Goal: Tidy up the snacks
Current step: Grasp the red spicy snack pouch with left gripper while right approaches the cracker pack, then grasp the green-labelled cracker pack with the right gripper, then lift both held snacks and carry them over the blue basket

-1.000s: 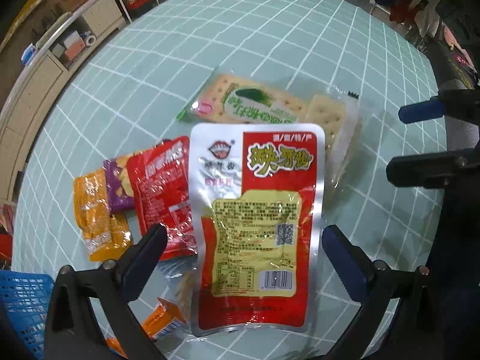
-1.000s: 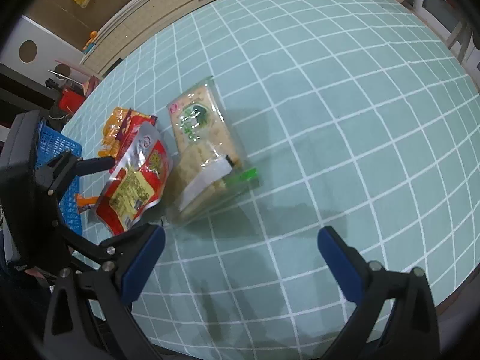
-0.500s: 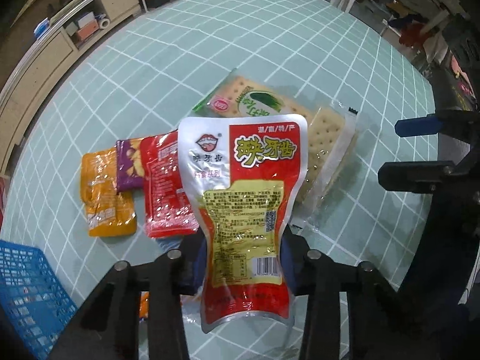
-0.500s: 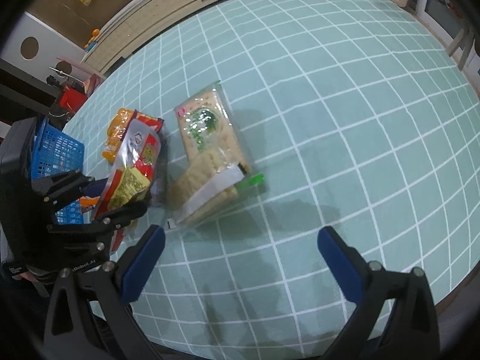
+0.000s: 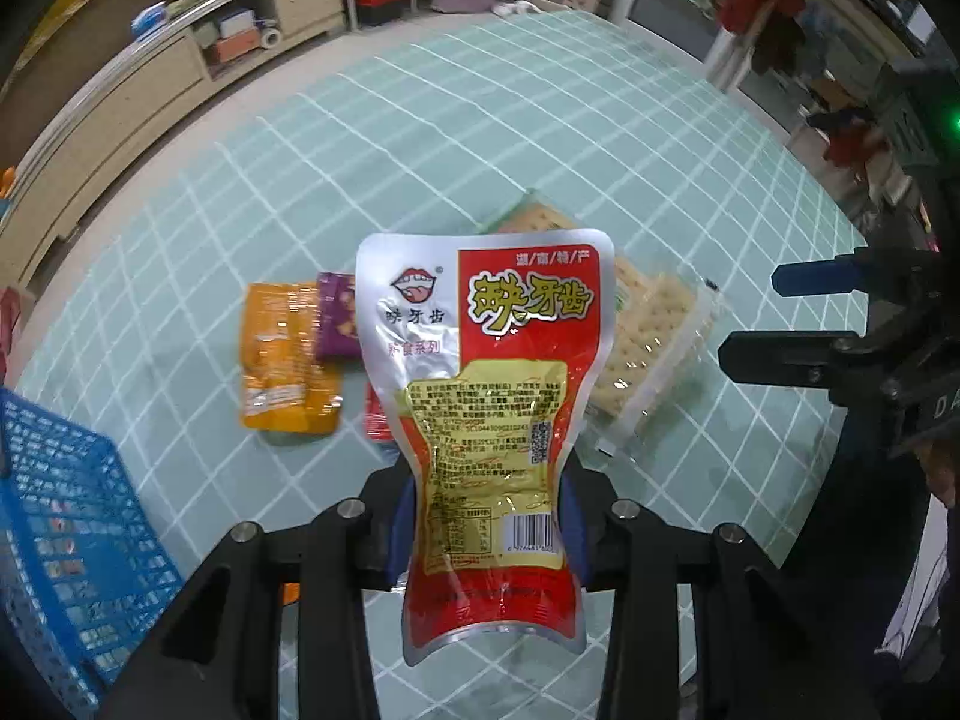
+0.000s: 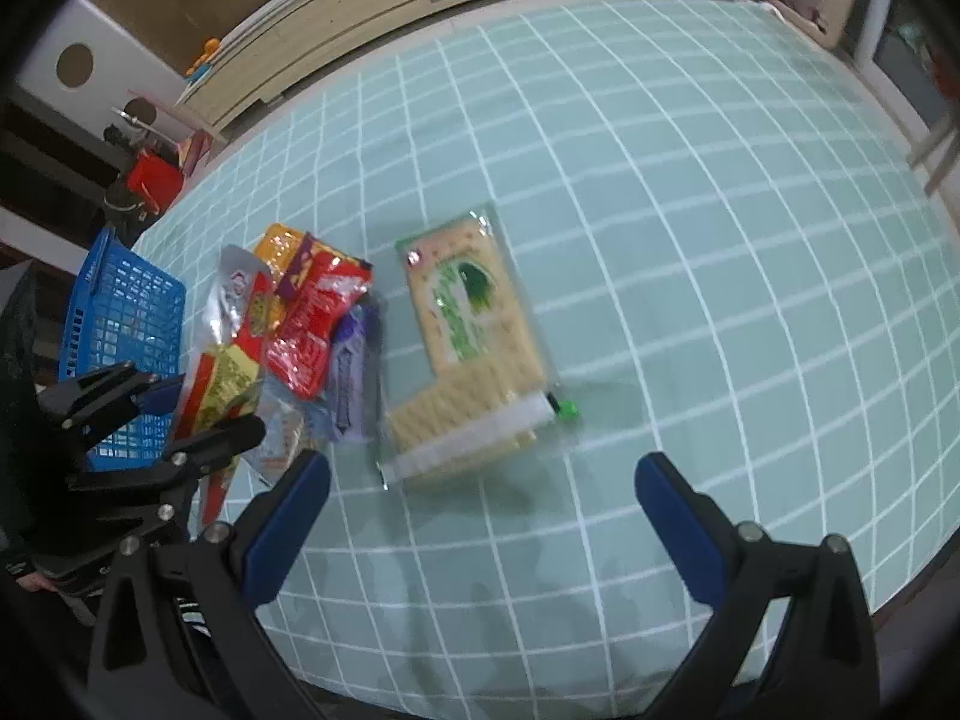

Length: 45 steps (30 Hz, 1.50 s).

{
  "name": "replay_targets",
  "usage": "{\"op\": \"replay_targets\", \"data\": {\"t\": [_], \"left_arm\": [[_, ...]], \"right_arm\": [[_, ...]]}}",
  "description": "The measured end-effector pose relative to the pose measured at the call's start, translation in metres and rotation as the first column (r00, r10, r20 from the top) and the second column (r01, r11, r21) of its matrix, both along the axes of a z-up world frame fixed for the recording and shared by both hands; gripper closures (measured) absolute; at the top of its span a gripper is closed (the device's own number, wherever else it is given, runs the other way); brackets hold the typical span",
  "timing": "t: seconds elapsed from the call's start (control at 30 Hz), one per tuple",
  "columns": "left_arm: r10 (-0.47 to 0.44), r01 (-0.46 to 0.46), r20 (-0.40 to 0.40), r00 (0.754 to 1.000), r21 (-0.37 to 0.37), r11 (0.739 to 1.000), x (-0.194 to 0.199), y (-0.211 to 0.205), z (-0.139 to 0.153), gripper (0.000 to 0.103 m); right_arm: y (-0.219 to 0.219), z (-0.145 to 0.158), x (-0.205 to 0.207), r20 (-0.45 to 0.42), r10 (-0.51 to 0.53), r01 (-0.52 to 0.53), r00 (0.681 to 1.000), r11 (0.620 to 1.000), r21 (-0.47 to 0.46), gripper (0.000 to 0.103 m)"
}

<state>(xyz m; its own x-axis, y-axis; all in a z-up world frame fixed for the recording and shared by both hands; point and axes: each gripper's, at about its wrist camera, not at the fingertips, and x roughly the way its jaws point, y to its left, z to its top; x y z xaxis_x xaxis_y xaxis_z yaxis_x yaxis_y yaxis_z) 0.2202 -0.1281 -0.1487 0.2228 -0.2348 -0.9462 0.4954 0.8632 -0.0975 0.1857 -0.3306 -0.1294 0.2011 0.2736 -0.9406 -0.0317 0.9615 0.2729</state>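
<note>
— What's that in the left gripper point(image 5: 486, 510)?

— A red-and-silver snack pouch point(image 5: 486, 396), yellow label panel and barcode on its face, pinched at its lower part between the blue pads and lifted clear of the teal checked table point(image 5: 420, 138).

— And the right gripper point(image 6: 474, 510)?

— Spread wide, holding nothing, above the cracker pack point(image 6: 474, 360). A blue basket point(image 5: 60, 540) sits left of the left gripper; its contents look blurred.

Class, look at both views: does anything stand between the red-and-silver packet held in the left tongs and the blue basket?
Nothing visible does. The packet is held off the table in the left tongs; the basket lies to its left in that view, with bare tablecloth between. The other snacks lie farther away.
</note>
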Motion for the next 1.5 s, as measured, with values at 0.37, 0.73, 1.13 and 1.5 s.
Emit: {"op": "replay_targets", "data": {"t": [0.37,0.73,1.13,1.5], "left_arm": [[0.102,-0.102,-0.007,0.995,0.004,0.995,0.019,0.005,0.002,0.066],[0.142,-0.141,-0.047,0.989,0.017,0.990,0.032,0.005,-0.018,0.066],[0.141,-0.140,-0.058,0.988,0.020,0.990,0.029,0.004,-0.024,0.066],[0.158,-0.159,-0.019,0.987,-0.020,0.987,0.003,0.017,0.009,0.066]], "right_arm": [[0.032,-0.023,0.047,-0.026,0.123,-0.124,0.992,0.990,-0.062,0.000],[0.043,-0.061,0.070,-0.071,0.160,-0.166,0.985,0.983,-0.082,0.015],[0.061,-0.065,0.069,-0.050,0.217,-0.222,0.975,0.965,-0.137,0.045],[0.065,-0.010,0.038,0.032,0.212,-0.207,0.977,0.971,-0.118,0.045]]}}
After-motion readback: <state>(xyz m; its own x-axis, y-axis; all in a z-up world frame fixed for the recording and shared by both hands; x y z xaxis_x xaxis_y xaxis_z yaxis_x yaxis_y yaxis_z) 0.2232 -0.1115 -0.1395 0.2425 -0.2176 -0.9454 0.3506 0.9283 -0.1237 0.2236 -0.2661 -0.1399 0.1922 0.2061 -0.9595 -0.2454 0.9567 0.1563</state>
